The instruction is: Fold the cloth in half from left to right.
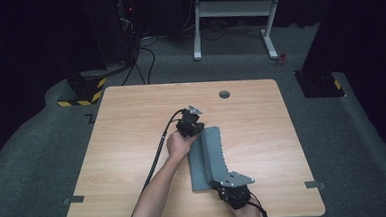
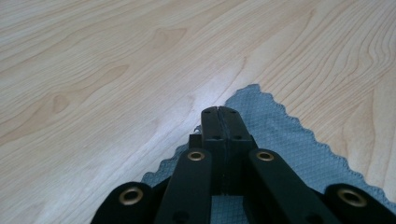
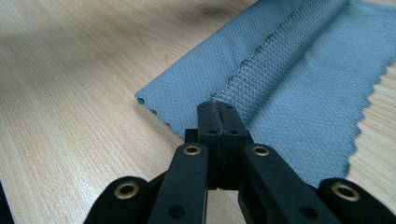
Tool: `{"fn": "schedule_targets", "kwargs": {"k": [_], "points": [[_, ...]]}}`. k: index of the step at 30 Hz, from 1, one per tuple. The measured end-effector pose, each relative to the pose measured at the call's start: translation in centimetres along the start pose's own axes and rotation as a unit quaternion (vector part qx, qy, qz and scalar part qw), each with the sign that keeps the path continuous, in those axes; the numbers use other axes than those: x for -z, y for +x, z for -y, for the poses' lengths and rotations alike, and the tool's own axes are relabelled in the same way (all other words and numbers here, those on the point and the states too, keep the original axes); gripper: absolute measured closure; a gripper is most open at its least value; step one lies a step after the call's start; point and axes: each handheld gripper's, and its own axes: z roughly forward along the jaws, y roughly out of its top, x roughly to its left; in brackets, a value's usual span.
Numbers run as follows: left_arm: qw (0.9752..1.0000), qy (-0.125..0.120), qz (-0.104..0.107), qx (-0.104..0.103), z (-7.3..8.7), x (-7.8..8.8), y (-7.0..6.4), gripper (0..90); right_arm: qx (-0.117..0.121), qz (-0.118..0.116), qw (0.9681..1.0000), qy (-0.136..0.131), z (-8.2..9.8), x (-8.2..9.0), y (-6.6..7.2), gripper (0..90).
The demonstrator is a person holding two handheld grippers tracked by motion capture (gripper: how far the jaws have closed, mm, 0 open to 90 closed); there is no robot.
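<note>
— Near the middle of the tabletop (image 1: pixel 132 141), toward your edge: where does the cloth lie?

— Grey cloth (image 1: pixel 208 157), folded lengthwise into a long strip. It runs from the centre of the wood back toward you. Zigzag-cut hems; a fine diamond weave shows in the right gripper view (image 3: pixel 299 93). One layer overlaps another, with a scalloped edge running down the strip's length.

— And your left hand-held gripper?

— Left hand-held gripper (image 1: pixel 190 124) sits at the strip's far end, your hand (image 1: pixel 179 143) just beside the cloth's left edge. In its own view the jaws are pressed fully together (image 2: pixel 221 114), tips over a pointed corner of the cloth (image 2: pixel 299 149). Whether any fabric is pinched between them, you cannot tell from these frames.

— The right one?

— Right hand-held gripper (image 1: pixel 220 183) is at the strip's near end, by your edge of the tabletop, grey three-cornered plate (image 1: pixel 236 179) on top. Jaws closed tight against each other (image 3: pixel 218 112), tips at the near hem where the overlapped edge ends. Again no visible fabric between the pads; a pinch cannot be confirmed.

— Surroundings?

— Light wood grain, a round grommet hole (image 1: pixel 224 94) near the far edge. Black cable (image 1: pixel 156 155) trails from the left gripper along your forearm. Grey carpet (image 1: pixel 342 130) beyond, white desk frame (image 1: pixel 233 8) at the back.
</note>
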Motion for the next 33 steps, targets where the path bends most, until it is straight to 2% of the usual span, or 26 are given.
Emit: {"fn": "schedule_targets", "kwargs": {"k": [7,16,33], "points": [[0.9999,0.006,-0.002,-0.01,-0.6,-1.2,-0.8,89.8,-0.014,0.008,0.9999,0.0,0.5,0.4,-0.6,90.0],[0.9999,0.012,-0.008,0.001,-0.8,-2.1,-1.2,89.8,-0.025,0.019,0.9995,0.0,0.6,0.7,-1.1,89.9],[0.9997,0.016,-0.018,-0.006,-1.2,-3.2,-1.9,89.4,-0.048,0.029,0.9983,0.013,1.1,1.1,-2.2,89.1]]}}
